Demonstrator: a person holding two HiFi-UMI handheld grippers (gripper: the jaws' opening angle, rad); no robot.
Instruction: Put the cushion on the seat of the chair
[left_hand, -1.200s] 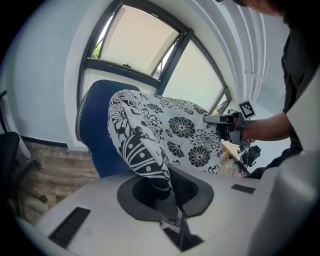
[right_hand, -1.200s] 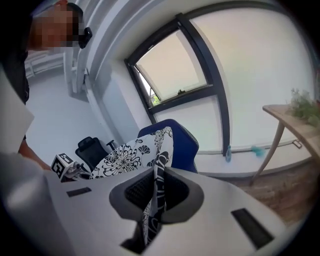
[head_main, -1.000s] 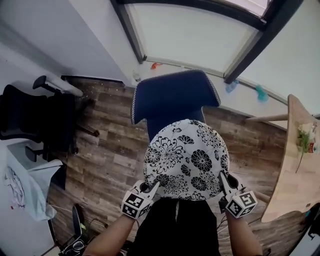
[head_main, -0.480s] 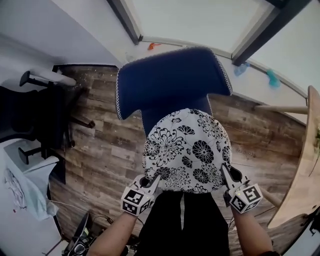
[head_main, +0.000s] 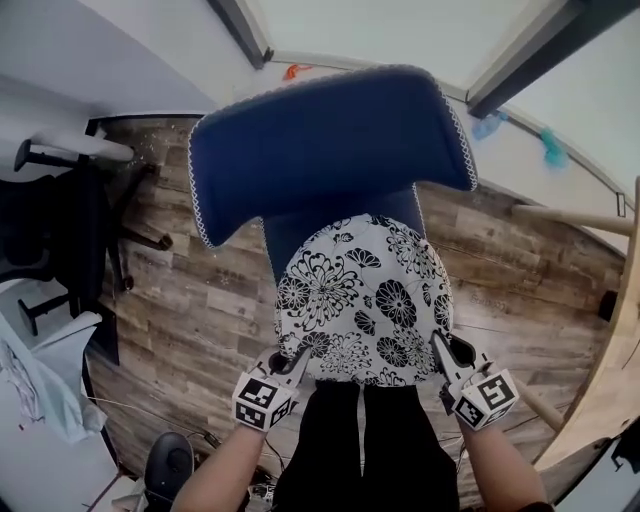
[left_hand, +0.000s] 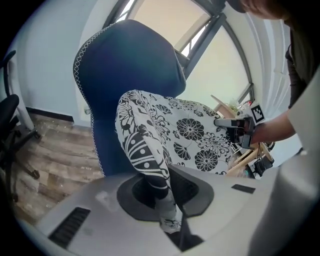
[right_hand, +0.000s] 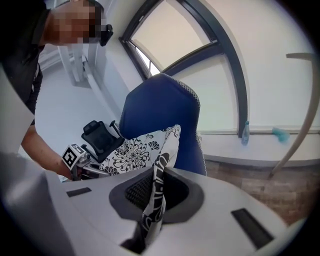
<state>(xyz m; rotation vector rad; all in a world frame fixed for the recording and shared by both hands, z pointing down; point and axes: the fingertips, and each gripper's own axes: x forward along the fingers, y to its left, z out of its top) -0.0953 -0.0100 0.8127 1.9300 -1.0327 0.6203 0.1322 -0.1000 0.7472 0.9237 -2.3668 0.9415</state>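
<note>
Cushion (head_main: 365, 300) at blue chair (head_main: 330, 140); black office chair (head_main: 60, 225) left, wooden table (head_main: 612, 395) right.

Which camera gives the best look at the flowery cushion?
The head view: the cushion shows nearly whole, against the blue chair. The left gripper view shows it slantwise; the right gripper view, only a narrow part.

No lettering, brand or number is legible from here. The marker cubes (head_main: 262, 400) on the left claw (head_main: 298, 360) and right claw (head_main: 439, 346), at the cushion's (head_main: 365, 300) near edge, bear only black-and-white square patterns.
</note>
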